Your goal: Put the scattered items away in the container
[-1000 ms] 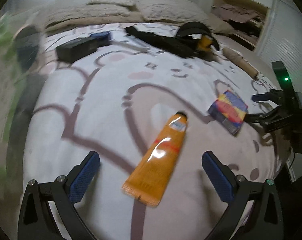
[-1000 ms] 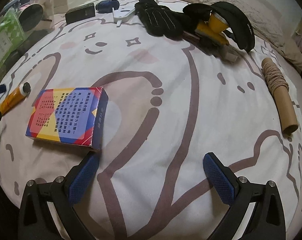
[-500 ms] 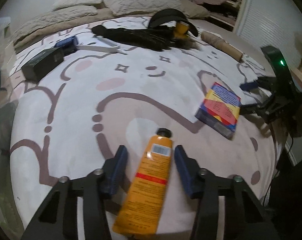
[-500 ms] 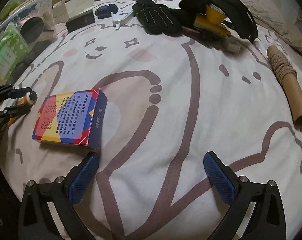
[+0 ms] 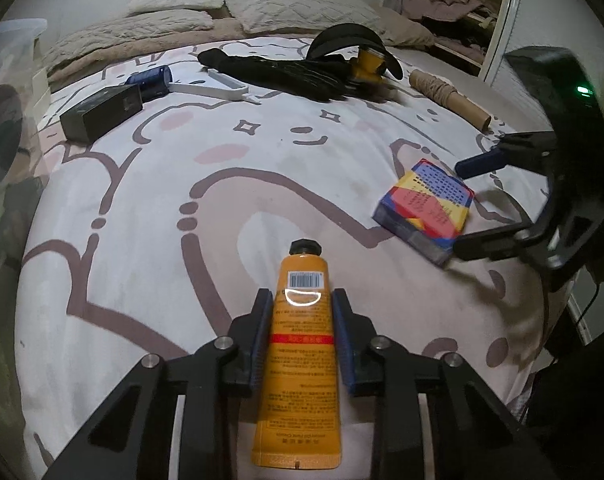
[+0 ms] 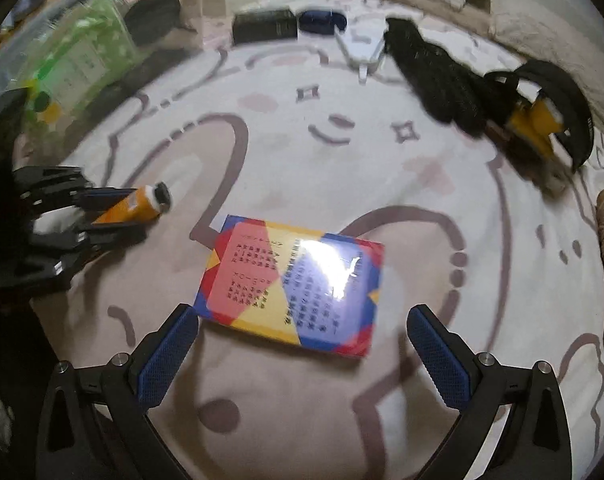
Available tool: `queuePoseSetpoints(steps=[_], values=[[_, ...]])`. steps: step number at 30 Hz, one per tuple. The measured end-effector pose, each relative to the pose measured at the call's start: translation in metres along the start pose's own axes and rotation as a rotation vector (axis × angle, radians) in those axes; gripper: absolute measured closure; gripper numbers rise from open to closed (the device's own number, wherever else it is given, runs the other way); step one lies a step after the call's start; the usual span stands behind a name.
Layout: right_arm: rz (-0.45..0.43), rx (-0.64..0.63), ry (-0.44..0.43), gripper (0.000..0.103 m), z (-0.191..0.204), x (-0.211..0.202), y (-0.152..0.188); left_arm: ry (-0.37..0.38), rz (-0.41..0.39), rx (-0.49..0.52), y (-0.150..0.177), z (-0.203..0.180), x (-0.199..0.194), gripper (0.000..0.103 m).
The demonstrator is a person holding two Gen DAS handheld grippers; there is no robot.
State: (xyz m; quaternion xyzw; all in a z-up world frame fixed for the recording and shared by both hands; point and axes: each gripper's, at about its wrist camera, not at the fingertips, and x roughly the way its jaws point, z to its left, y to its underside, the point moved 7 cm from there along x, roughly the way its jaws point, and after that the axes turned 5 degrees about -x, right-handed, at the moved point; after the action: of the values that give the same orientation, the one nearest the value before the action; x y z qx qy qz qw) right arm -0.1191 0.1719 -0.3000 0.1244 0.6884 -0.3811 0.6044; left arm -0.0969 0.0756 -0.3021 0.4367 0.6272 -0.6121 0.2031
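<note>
A: What do the left tongs (image 5: 302, 332) hold?

B: They have just been closing, and now the blue pads press both sides of the orange tube (image 5: 302, 344). The tube lies on the bed (image 5: 162, 208), cap pointing far, flat end near. So they are clenched on the tube.

A: And the right tongs (image 6: 302, 344)?

B: Released, the jaws stand wide. They hang over the colourful box (image 6: 294, 288), one pad just beside its near left corner, the other apart from it on the right. The pads do not press the box.

A: Where is the box in relation to the tube?

B: In the left wrist view the box (image 5: 425, 210) is to the right of the tube and a little farther, with the right tongs (image 5: 467, 208) around it.

A: The other things?

B: At the far side of the bed: a black box (image 5: 100, 114), a blue roller (image 5: 152, 80) with white handle, black gloves (image 5: 278, 70), a yellow item (image 5: 367, 66) under a black strap, and a brown tube (image 5: 447, 98) at the right.

A: The container?

B: A clear bin (image 6: 74, 44) stands at the far left in the right wrist view; it is blurred, but I think green packets are inside.
</note>
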Motion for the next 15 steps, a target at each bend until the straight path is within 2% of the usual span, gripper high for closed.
queuePoseSetpoints(steps=[7,13,15], values=[[0.052,0.021,0.027,0.000,0.009,0.015,-0.012,-0.017,-0.017,-0.014,0.007,-0.004,-0.004,0.074],[0.085,0.091,0.069,0.001,-0.005,0.026,-0.020,-0.011,-0.025,-0.034,0.010,-0.004,-0.007,0.074],[0.070,0.099,0.063,0.010,-0.007,0.024,-0.020,-0.005,-0.025,-0.041,0.011,-0.004,-0.009,0.074]])
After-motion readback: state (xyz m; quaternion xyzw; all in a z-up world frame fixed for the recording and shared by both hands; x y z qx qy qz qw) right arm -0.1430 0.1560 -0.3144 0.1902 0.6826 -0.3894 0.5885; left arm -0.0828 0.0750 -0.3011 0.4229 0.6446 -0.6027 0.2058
